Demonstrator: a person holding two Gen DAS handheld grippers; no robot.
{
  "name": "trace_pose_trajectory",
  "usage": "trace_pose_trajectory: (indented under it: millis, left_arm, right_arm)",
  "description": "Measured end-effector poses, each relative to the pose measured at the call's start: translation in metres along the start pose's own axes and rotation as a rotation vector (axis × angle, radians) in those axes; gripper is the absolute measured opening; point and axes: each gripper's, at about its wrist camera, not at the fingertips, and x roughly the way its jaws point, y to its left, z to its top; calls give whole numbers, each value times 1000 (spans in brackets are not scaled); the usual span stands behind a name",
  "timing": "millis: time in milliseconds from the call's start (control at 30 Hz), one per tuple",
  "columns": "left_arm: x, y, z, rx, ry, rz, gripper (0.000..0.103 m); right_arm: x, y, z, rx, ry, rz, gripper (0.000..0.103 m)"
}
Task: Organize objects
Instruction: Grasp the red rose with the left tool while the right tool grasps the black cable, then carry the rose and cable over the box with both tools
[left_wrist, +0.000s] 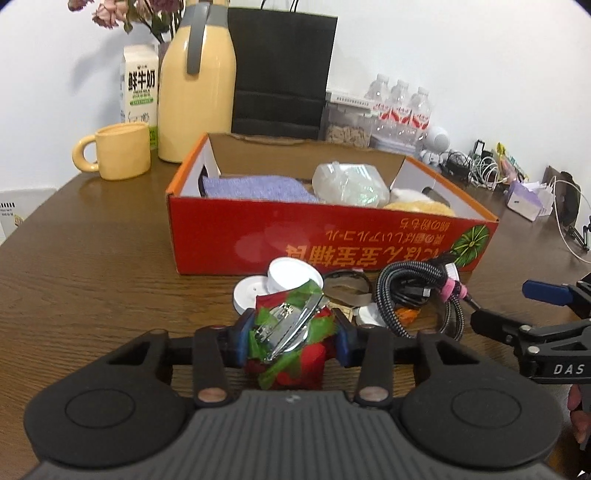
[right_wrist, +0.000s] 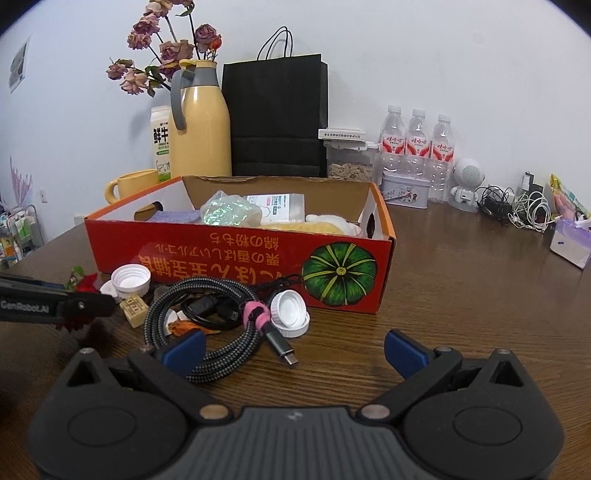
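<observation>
My left gripper (left_wrist: 292, 340) is shut on a red and green leafy bundle (left_wrist: 295, 365) that rests on the table, both blue pads pressed against its sides. A chrome nail clipper (left_wrist: 288, 325) lies on top of the bundle. Just beyond are white bottle caps (left_wrist: 291, 275) and a coiled braided cable (left_wrist: 413, 291), in front of the red cardboard box (left_wrist: 295, 236). My right gripper (right_wrist: 293, 350) stands open low over the table; the cable's plug (right_wrist: 280, 347) lies between its fingers, untouched. The box (right_wrist: 236, 258) holds a purple cloth, a clear bag and a yellow plush.
Behind the box stand a yellow mug (left_wrist: 122, 151), a yellow jug (left_wrist: 195, 88), a milk carton (left_wrist: 138, 88), a black paper bag (left_wrist: 280, 70) and water bottles (right_wrist: 417, 136). Chargers and cords (right_wrist: 517, 206) and a tissue pack (right_wrist: 570, 243) lie far right. A small wooden cube (right_wrist: 133, 310) sits by the cable.
</observation>
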Motion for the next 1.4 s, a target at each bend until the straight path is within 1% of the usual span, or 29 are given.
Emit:
trace_pose_trajectory:
  millis: [133,267,367,467,633,800,967,1067,1133,1400]
  left_arm:
    - [-6,3,1,10,-23,13,43]
    - [-12,9,1,5,-39,24,43]
    - [-17,13,1,3,-52,36,43]
    - [-21,18,1,-4,-65,32,43]
    - [-21,25,0,-19,-67,20,43]
    - [-19,32,-2,-35,-62,6,43]
    - [-19,35,-2,-46,-64,-10,43]
    - [-19,36,-3,-45,-68,-16,43]
    - [-19,37,-2,-46,-67,-17,43]
    - [-20,37,-2,-46,-72,-12,43]
  right_arm:
    - [3,4,3,7,10,37,103]
    - [9,15,13,11,25,84,103]
    - [21,23,22,16,68,118,103]
    - [33,31,28,33,112,152,103]
    - [50,44,30,43,158,133,103]
    - [60,47,26,54,190,107,103]
    - [59,52,22,29,177,89,103]
    - [55,54,21,17,155,88,99]
    - [50,57,21,8,132,85,95]
    - [38,60,18,-19,89,79,93]
